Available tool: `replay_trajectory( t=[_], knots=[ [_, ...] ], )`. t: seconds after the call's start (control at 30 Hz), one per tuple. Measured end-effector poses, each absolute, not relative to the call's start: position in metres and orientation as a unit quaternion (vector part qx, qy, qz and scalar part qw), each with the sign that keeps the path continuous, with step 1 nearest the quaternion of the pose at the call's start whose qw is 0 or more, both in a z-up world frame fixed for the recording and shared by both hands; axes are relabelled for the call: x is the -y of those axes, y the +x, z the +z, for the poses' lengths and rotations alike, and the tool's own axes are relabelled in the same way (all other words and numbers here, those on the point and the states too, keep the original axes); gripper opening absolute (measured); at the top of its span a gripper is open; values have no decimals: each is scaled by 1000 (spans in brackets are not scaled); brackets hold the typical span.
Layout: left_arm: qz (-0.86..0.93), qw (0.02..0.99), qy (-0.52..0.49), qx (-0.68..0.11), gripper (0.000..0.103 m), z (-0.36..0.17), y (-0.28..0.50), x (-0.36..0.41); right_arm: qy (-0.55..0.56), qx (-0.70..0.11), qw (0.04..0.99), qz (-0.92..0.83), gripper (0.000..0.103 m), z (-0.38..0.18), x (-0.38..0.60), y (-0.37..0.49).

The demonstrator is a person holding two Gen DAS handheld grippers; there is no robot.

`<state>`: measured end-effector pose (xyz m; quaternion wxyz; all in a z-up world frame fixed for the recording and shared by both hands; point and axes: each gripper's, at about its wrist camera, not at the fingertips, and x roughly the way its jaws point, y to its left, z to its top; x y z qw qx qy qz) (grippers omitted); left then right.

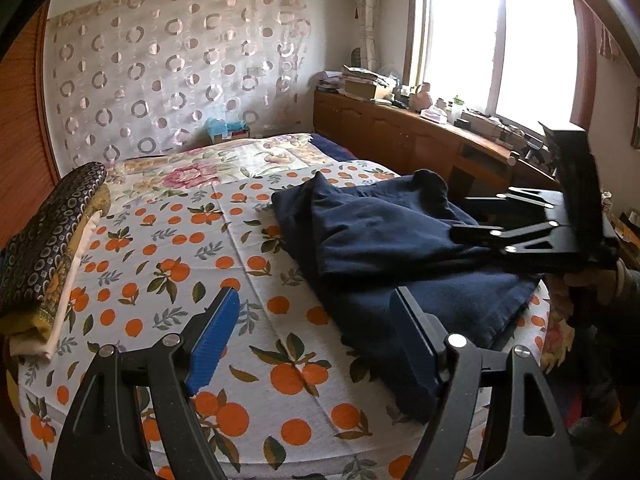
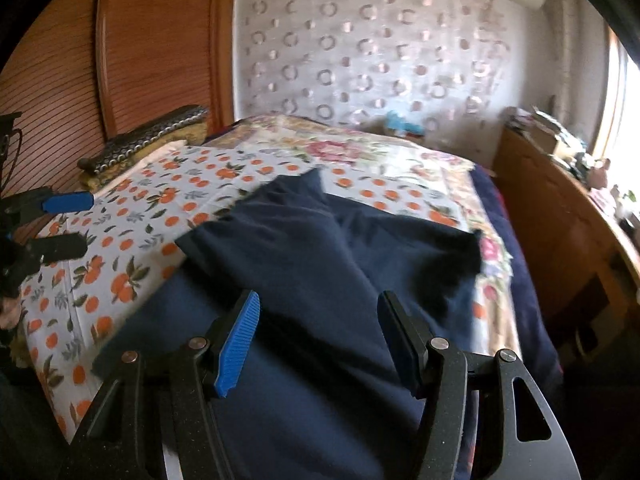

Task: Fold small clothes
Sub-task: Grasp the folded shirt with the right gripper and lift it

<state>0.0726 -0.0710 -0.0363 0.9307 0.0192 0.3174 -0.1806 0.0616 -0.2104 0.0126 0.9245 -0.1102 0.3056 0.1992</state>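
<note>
A dark navy garment [image 1: 384, 248] lies partly folded on the orange-print bedsheet [image 1: 168, 264], with layers overlapping. My left gripper [image 1: 316, 340] is open and empty, low over the sheet at the garment's near left edge. My right gripper [image 2: 316, 340] is open and empty, just above the garment [image 2: 320, 264]. In the left wrist view the right gripper [image 1: 480, 216] reaches over the garment's right side. In the right wrist view the left gripper [image 2: 64, 220] shows at the far left, open.
A folded patterned blanket stack [image 1: 48, 256] sits at the bed's left edge. A wooden cabinet [image 1: 400, 128] cluttered with boxes and bottles runs under the window on the right. A floral quilt [image 1: 208, 168] covers the far bed. A wooden wardrobe [image 2: 152, 48] stands behind.
</note>
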Motion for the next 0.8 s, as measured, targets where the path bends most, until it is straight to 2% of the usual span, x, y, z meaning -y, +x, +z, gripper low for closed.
replay_trajectory(
  t=[0.8],
  knots=[
    [-171, 930, -1, -325, 78, -46, 71, 55, -191, -401, 845, 296, 63, -24, 117, 149]
  ],
)
